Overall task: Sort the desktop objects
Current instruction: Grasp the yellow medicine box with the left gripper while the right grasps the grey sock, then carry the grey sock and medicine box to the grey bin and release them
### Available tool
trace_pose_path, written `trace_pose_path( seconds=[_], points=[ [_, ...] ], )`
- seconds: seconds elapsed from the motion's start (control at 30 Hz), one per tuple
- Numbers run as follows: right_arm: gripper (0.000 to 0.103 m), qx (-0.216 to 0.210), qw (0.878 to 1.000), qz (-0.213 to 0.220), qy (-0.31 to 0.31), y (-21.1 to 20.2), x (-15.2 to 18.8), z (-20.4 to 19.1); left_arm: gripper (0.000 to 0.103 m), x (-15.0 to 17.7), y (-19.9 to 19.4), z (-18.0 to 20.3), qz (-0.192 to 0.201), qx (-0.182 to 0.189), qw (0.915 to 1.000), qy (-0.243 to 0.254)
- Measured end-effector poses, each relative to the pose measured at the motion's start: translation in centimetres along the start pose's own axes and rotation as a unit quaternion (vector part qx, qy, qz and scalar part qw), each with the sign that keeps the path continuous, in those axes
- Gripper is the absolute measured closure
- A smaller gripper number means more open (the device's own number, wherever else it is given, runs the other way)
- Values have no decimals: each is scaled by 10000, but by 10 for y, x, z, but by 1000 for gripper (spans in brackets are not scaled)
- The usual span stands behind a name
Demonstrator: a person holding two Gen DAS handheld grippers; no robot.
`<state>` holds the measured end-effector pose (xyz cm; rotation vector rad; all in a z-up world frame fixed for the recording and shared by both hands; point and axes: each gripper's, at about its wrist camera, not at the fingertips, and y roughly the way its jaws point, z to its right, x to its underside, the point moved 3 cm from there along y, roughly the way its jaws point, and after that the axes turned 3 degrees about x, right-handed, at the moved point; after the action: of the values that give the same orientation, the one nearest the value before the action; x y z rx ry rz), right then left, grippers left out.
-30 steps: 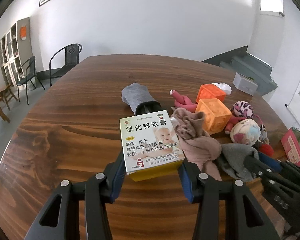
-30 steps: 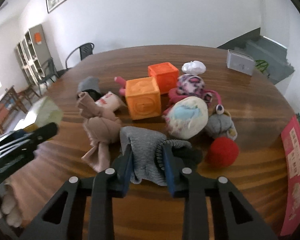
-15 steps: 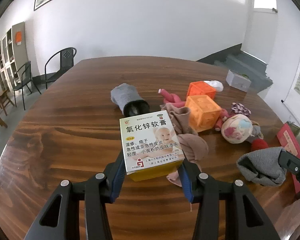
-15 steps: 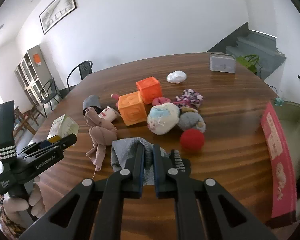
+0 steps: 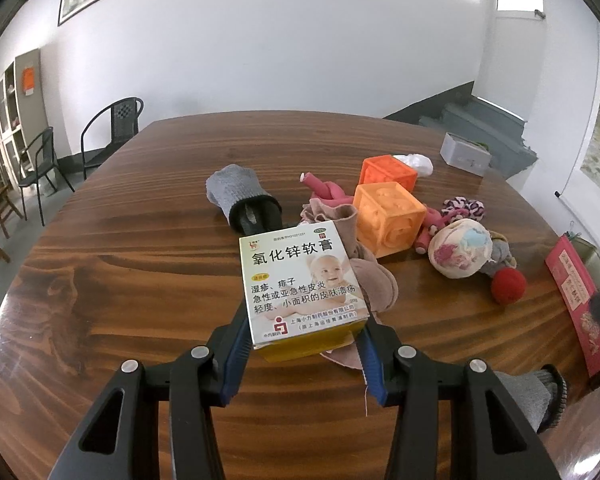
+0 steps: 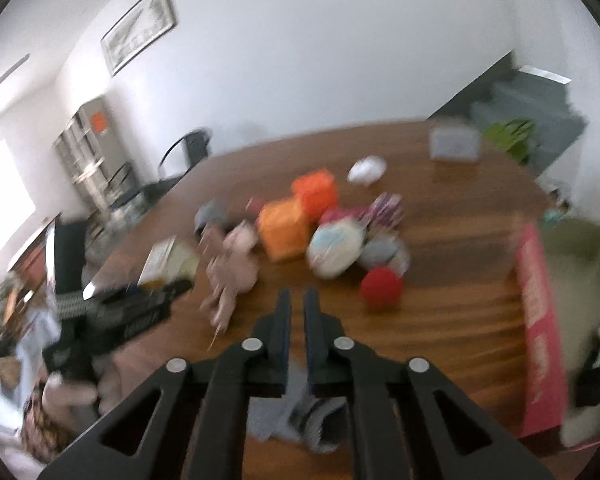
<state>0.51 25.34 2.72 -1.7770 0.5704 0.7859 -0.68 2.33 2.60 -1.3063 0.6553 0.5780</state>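
Observation:
My left gripper (image 5: 304,344) is shut on a white and yellow medicine box (image 5: 300,280), held above the wooden table (image 5: 140,272) with its printed face up. The blurred right wrist view shows this box (image 6: 168,260) at the left, with the left gripper (image 6: 140,312) behind it. My right gripper (image 6: 296,296) is shut on a grey sock (image 6: 300,412), which hangs under its fingers near the table's front edge. The same grey sock (image 5: 540,392) shows at the lower right of the left wrist view.
A pile lies mid-table: two orange cubes (image 5: 388,216), a beige-pink sock (image 5: 372,276), a grey sock with a black cuff (image 5: 240,196), a pale patterned ball (image 5: 460,252) and a red ball (image 5: 508,286). A red booklet (image 5: 580,304) lies at the right edge, a grey box (image 5: 464,154) far back.
My right gripper closed on the grey sock, lifted it off the pile and drew it back toward the near right edge. The left gripper kept still with the box.

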Motion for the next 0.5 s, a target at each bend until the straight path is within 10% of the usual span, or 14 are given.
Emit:
trace_pose_path(
  seconds=[0.13,0.5],
  points=[
    [18,-157,9987,-370,-329,12,21,-7,53,0,0,1,-7,19,10000,4],
    [16,-48,9903,-949,-1015,26,55,-18,53,0,0,-1,-9,45,10000,-50]
  ],
)
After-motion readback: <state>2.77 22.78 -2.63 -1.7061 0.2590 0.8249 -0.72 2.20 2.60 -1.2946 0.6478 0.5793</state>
